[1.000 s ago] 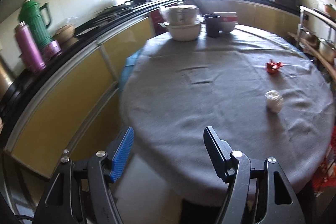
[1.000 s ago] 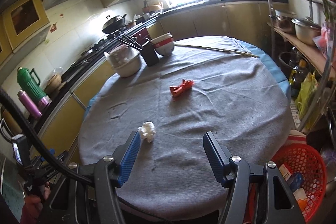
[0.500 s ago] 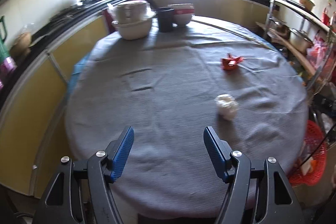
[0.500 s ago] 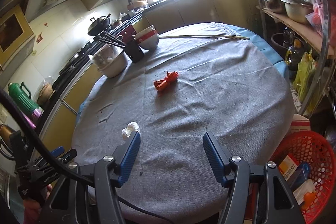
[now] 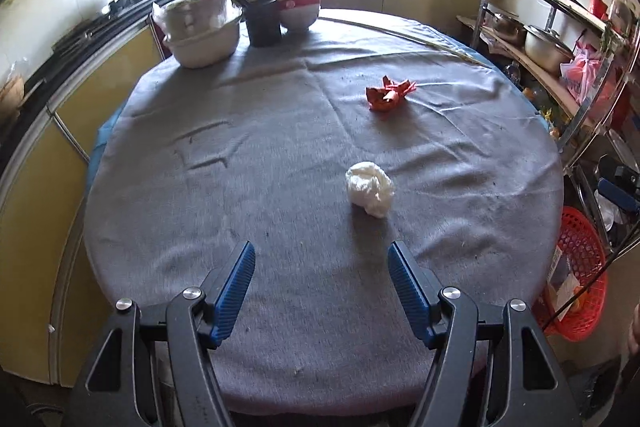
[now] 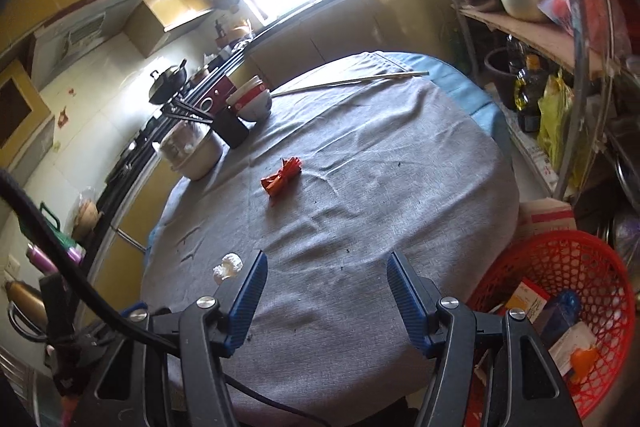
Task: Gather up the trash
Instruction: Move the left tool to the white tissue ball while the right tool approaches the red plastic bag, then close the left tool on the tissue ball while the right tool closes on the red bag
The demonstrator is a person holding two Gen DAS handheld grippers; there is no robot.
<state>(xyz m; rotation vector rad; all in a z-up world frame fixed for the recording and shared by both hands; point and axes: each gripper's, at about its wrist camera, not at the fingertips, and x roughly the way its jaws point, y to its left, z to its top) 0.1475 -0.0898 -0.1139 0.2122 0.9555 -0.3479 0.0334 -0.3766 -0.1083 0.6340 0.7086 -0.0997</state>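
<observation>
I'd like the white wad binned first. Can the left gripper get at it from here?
Probably yes: the left gripper is open and empty, and only bare grey tablecloth lies between it and the crumpled white tissue.

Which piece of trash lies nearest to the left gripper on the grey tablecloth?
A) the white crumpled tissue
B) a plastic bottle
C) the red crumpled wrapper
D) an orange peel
A: in the left wrist view the white crumpled tissue lies just ahead of the open left gripper, while the red wrapper sits farther up the table.
</observation>
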